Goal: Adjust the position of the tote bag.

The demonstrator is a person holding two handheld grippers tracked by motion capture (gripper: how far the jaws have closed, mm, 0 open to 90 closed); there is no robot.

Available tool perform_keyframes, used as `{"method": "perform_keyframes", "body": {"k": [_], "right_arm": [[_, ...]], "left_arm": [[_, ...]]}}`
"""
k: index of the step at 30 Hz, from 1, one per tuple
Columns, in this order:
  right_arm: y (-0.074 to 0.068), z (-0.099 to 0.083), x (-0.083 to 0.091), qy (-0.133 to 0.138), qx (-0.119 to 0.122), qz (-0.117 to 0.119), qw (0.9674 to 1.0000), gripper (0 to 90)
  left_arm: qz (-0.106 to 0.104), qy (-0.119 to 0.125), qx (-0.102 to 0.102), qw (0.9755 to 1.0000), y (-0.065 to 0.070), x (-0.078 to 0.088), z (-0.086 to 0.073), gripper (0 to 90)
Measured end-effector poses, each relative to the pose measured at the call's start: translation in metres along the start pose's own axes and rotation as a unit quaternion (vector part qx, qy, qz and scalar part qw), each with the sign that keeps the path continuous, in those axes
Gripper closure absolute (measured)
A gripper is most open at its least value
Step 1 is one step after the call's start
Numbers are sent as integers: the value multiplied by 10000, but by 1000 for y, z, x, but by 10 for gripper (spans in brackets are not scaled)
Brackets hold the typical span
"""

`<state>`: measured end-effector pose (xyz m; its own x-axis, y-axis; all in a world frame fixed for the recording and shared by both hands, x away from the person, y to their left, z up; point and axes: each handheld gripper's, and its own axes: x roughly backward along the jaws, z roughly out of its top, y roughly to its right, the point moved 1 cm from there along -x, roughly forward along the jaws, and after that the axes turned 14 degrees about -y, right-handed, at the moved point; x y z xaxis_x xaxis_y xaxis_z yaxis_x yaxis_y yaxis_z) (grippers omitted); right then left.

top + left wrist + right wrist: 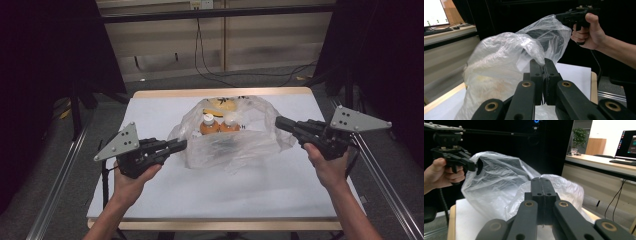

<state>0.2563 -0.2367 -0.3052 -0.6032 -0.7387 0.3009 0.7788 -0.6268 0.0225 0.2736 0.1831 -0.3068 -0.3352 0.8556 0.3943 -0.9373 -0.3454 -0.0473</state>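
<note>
Plastic bag (240, 135) is pinched at opposite edges by the clamped left hand-held gripper (184, 145) and right hand-held gripper (278, 123).

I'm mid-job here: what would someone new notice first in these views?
The clear plastic bag at the middle of the white table, stretched between the left gripper and right gripper, both shut on its film. Inside sit two orange bottles with white caps, something yellow behind them.

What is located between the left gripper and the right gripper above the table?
The clear plastic bag spans the stretch between the left gripper and the right gripper, each shut on one of its edges. The high view shows two orange bottles inside it.
</note>
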Motion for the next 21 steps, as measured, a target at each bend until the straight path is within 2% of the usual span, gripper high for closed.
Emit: {"method": "perform_keyframes", "body": {"k": [5,7,12,17,21], "right_arm": [[9,12,-4,82,-48,-52,9999,900],[12,17,-7,51,-69,-70,9999,900],[19,23,-11,40,-116,-107,9999,900],[27,36,-14,120,-106,-188,9997,900],[29,44,-11,190,-75,-224,9995,900]], "left_arm": [[92,64,27,9999,-8,1,8,881],[107,50,-23,9999,-12,0,10,881],[207,82,31,9997,-20,1,12,882],[312,128,164,9993,-32,6,16,882],[401,158,147,9990,-37,12,19,882]]}}
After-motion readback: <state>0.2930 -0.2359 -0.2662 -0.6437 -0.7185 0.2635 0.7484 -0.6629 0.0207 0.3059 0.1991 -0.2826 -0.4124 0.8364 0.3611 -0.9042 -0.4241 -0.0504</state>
